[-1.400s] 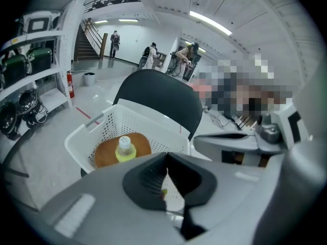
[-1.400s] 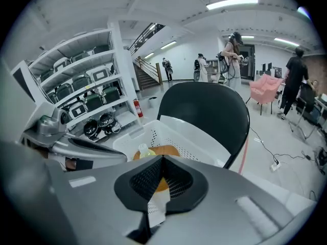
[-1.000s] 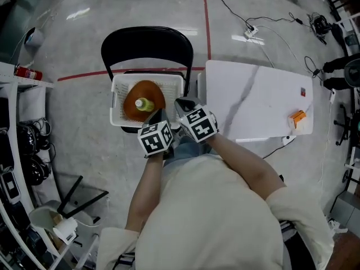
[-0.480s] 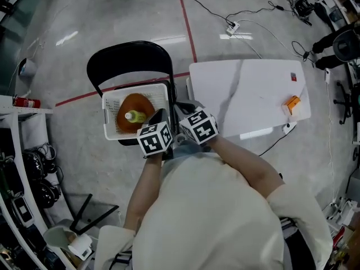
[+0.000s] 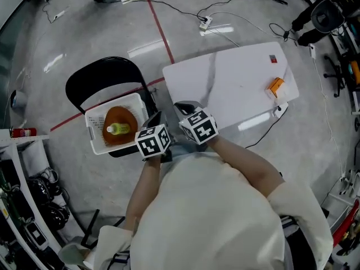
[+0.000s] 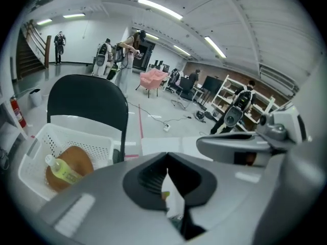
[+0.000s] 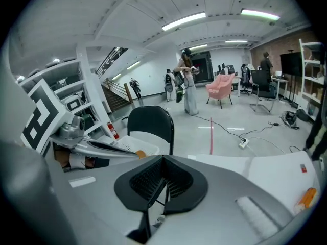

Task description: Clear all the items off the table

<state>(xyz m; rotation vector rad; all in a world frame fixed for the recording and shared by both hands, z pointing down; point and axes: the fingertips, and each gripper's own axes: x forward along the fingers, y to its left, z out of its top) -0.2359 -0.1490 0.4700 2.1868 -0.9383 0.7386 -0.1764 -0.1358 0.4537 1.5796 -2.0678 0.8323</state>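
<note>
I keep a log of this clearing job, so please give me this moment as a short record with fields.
table: white; one orange item near its right edge in the head view
basket: white, on the black chair; holds a bottle lying on a brown thing
left gripper: shut, empty
right gripper: shut, empty
task: orange item not yet cleared

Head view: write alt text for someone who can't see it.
From above, a person holds the left gripper and right gripper side by side, both shut and empty, before a chair and a white table. A basket on the chair holds a bottle; a small orange item lies on the table.
</note>
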